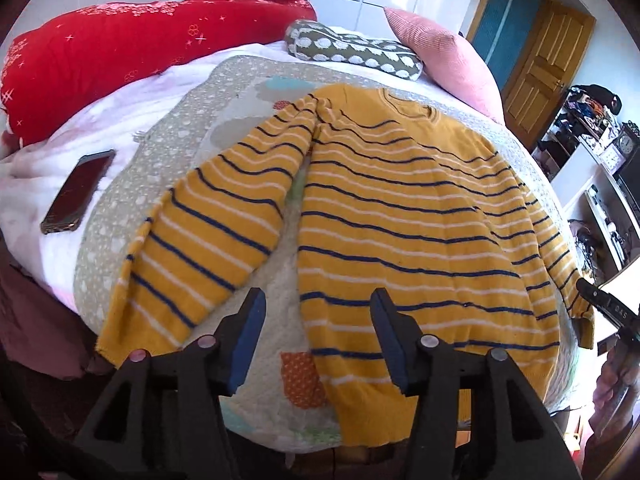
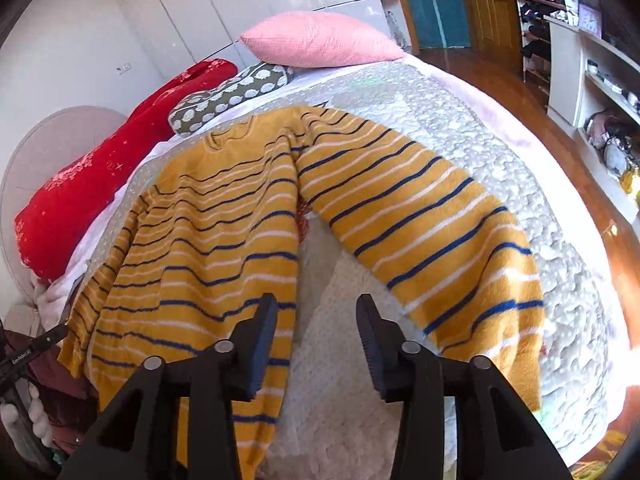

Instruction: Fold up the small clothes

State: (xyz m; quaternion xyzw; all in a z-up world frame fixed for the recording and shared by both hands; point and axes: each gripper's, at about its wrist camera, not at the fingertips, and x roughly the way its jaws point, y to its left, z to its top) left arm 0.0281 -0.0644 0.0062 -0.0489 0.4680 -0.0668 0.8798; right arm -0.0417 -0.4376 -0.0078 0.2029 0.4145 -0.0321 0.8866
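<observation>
A yellow sweater (image 1: 400, 208) with navy and white stripes lies flat, face up, on a pale patterned blanket (image 1: 192, 120) on a bed, collar at the far end. Its sleeves are spread out to both sides. My left gripper (image 1: 318, 296) hovers open over the gap between the left sleeve (image 1: 208, 236) and the body's hem, nothing between its pads. In the right wrist view the same sweater (image 2: 224, 240) shows, and my right gripper (image 2: 317, 300) stands open above the blanket between the body and the right sleeve (image 2: 440, 248), holding nothing.
A phone (image 1: 78, 192) lies on the bed to the left of the blanket. A red quilt (image 1: 120, 48), a green dotted pillow (image 1: 352, 50) and a pink pillow (image 1: 444, 52) sit at the far side. Shelves (image 2: 592, 80) and wooden floor lie beyond the bed's right edge.
</observation>
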